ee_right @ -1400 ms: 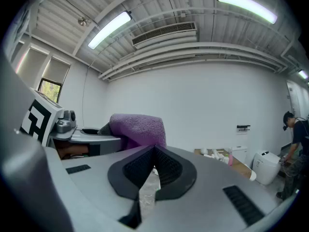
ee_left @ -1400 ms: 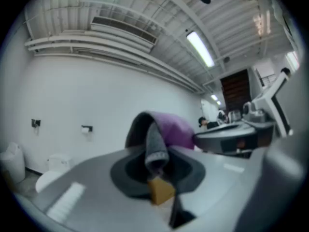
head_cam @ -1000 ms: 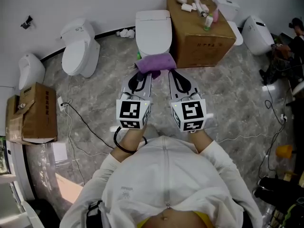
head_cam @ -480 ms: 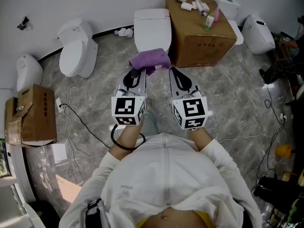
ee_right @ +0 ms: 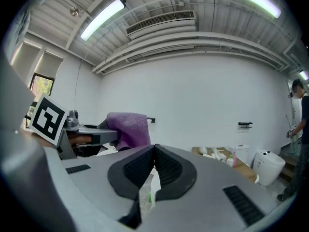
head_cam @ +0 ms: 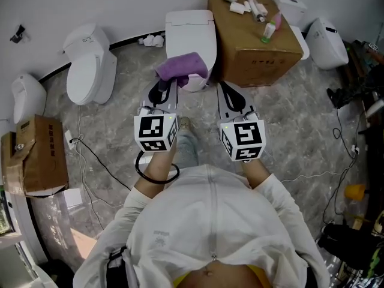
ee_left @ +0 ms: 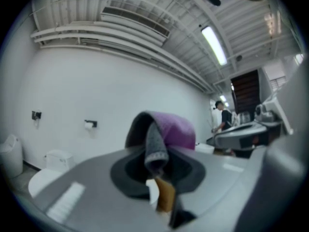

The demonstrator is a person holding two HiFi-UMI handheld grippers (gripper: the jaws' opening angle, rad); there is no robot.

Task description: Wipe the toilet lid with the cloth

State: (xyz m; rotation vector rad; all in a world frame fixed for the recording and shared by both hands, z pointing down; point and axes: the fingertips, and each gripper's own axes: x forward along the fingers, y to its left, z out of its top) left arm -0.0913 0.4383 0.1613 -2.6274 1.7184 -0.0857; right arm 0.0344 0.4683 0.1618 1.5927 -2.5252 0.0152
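Grey marbled floor (head_cam: 114, 119) fills the middle of the head view. At upper centre the purple cloth (head_cam: 182, 68) hangs over the front edge of the white toilet lid (head_cam: 191, 36), whether touching I cannot tell, with the left gripper (head_cam: 165, 86) clamped on one edge of it. Just to the right, the right gripper (head_cam: 226, 90) has its jaws together on nothing. A cardboard box (head_cam: 255, 38) stands beside the toilet at upper right. As I judge it, the cloth is in hand and at the lid, but the wiping itself is all left to do.

2 claws (head_cam: 164, 86) (head_cam: 227, 89), 2 boxes (head_cam: 259, 51) (head_cam: 37, 158), 1 cloth (head_cam: 180, 66)
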